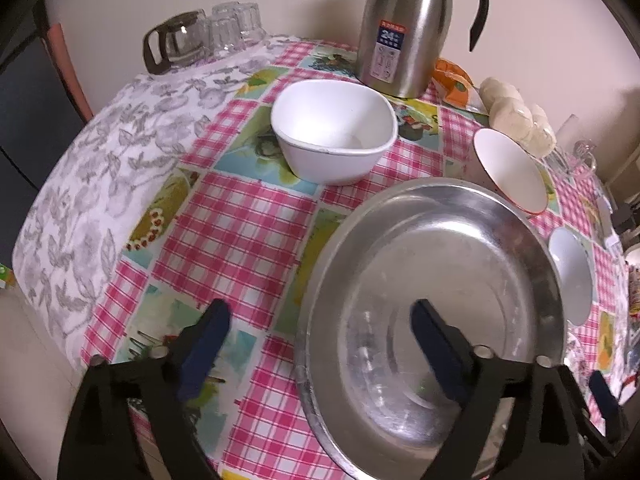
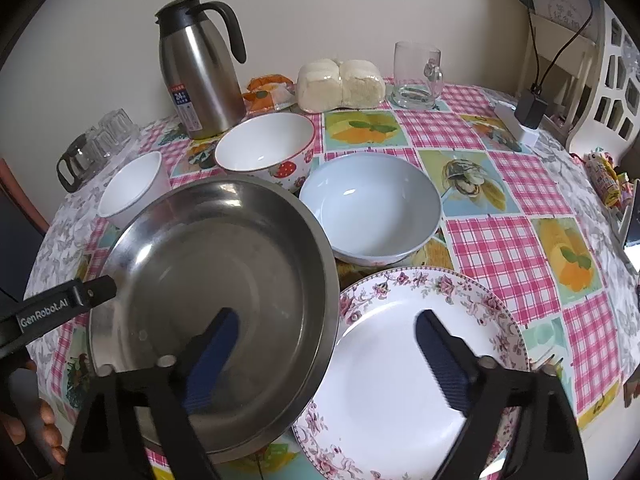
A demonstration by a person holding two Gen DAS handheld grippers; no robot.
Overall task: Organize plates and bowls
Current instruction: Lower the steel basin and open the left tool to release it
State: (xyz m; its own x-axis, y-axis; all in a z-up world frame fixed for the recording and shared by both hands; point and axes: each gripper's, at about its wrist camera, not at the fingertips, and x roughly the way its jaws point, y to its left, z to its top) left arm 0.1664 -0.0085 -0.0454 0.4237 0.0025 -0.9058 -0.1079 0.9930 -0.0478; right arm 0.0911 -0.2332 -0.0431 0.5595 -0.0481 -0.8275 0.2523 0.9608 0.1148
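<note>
Both my claws stand released: the left claw (image 1: 320, 320) straddles the rim of the round, shallow steel pan (image 2: 216, 280), the right claw (image 2: 326, 330) spans pan and flower-rimmed white china plate (image 2: 400, 360), which overlap at the near edge of the pink-checked oilcloth counter (image 2: 500, 248). The pale blue bowl (image 2: 372, 208) behind sits empty.

Home dining spot. Table against a plain wall, pink checked oilcloth (image 2: 508, 248) with fruit prints, steel thermos jug (image 2: 200, 76) and wrapped buns (image 2: 340, 86) far beyond the tongs, glass mug (image 2: 416, 76) ahead right, white openwork chair (image 2: 608, 92) far right.
</note>
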